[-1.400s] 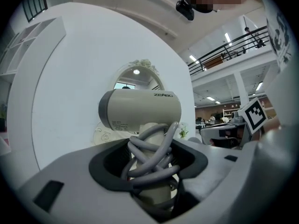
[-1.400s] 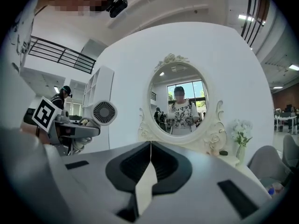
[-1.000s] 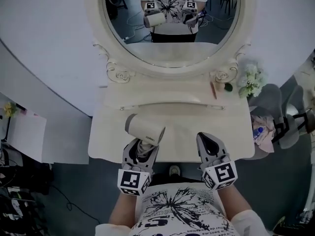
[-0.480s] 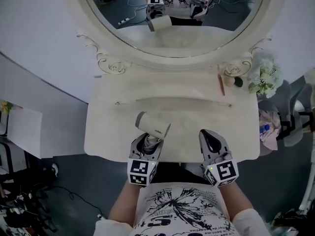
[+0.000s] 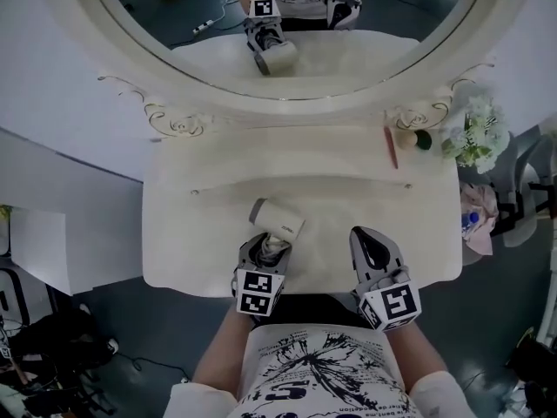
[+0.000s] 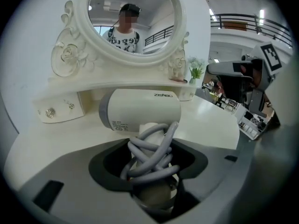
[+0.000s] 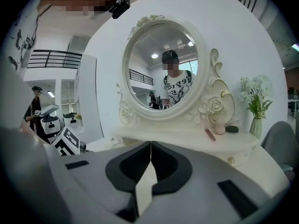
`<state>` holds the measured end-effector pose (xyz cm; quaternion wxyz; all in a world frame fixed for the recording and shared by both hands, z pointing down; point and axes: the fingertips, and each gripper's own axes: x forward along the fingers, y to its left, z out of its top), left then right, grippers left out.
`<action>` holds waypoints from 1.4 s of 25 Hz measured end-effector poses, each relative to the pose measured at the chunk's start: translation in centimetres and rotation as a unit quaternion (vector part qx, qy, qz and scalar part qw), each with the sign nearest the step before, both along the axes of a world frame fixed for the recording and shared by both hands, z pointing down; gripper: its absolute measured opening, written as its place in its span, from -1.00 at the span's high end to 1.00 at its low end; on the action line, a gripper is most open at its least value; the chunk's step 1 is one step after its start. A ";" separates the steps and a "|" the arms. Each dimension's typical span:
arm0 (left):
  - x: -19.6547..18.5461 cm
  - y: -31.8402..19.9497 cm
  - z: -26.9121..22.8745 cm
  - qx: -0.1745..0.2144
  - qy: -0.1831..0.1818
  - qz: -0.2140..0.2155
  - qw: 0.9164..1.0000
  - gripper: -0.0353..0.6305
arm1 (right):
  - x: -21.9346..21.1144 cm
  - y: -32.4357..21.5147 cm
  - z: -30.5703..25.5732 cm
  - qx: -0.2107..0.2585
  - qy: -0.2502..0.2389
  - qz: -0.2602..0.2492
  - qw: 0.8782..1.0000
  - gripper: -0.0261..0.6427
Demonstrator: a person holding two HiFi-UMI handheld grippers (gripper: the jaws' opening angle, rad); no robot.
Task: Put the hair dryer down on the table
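The white hair dryer (image 5: 277, 219) hangs low over the front of the cream dressing table (image 5: 200, 233). Its grey cord is wound round the handle. My left gripper (image 5: 265, 247) is shut on that cord-wrapped handle from the near side. In the left gripper view the dryer's barrel (image 6: 140, 108) lies crosswise just past the left gripper (image 6: 150, 149), grey end to the left. Whether the barrel touches the tabletop I cannot tell. My right gripper (image 5: 366, 239) hovers over the table's front right, shut with nothing in it. In the right gripper view the jaws of the right gripper (image 7: 150, 146) meet in a line.
A big oval mirror (image 5: 287, 24) stands at the back on a raised shelf (image 5: 287, 151). A pink stick (image 5: 391, 147), a small bottle (image 5: 406, 138) and a dark lid (image 5: 424, 141) lie on the shelf. White flowers (image 5: 475, 132) stand at its right end, near a grey chair (image 5: 515, 216).
The left gripper has carried the hair dryer a little forward and lower over the table. The head view has tilted, so the mirror sits higher. The right gripper has hardly moved.
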<state>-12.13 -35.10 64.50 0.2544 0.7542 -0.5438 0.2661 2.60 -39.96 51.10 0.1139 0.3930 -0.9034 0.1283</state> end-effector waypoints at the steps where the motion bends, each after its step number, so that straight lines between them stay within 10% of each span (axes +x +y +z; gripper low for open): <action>1: 0.1 -0.1 0.4 -0.006 -0.003 0.004 1.000 0.14 | 0.0 -0.2 0.1 -0.001 0.000 0.001 1.000 0.87; 18: 1.1 -1.0 1.6 -0.034 -0.010 0.032 0.999 0.07 | 0.2 0.2 0.5 -0.014 -0.001 0.021 1.000 0.87; 28: 0.8 -1.1 -8.1 0.156 0.003 -0.004 0.988 0.02 | 0.5 1.4 -2.1 0.015 -0.010 0.023 1.000 0.86; 35: -0.2 -0.8 -15.4 0.227 0.009 -0.047 0.973 0.79 | 0.0 2.6 -5.2 0.048 -0.023 0.006 0.999 0.87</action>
